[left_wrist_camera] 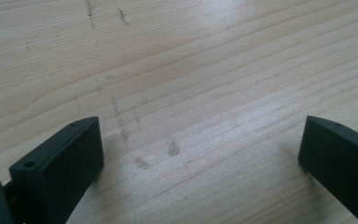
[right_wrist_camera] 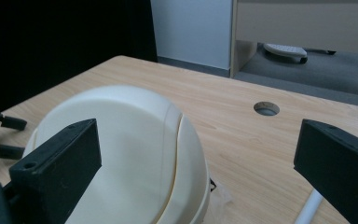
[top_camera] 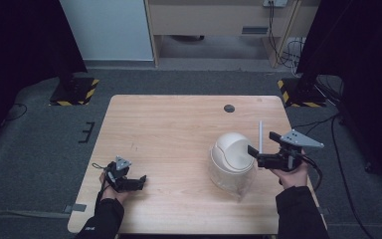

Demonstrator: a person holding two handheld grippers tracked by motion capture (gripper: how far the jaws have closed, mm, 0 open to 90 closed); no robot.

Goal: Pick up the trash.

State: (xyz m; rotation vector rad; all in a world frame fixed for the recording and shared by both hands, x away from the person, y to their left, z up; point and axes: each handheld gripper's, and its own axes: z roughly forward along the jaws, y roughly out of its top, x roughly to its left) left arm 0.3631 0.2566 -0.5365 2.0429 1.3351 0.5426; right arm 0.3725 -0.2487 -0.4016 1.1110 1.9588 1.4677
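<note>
In the high view, a cream domed bin (top_camera: 231,159) stood in the lower right part of the wooden table (top_camera: 179,124), with a clear bag showing around its base. Just to its right, the right gripper (top_camera: 255,153) was held above the table edge, its jaws pointing left toward the dome and parted, with nothing between them. A thin white stick (top_camera: 260,137) stood upright beside the gripper's tip. In the right gripper view, the bin (right_wrist_camera: 130,154) filled the lower left of the frame, close behind the near jaw, and the two jaws stood wide apart; a round hole (right_wrist_camera: 266,108) in the table (right_wrist_camera: 242,140) showed at centre right, and the white stick (right_wrist_camera: 310,207) crossed the lower right corner. At the lower left of the high view, the left gripper (top_camera: 138,183) rested low on the table, well apart from the bin. Its own view showed both jaws spread wide over bare, faintly scuffed wood (left_wrist_camera: 182,84), holding nothing.
</note>
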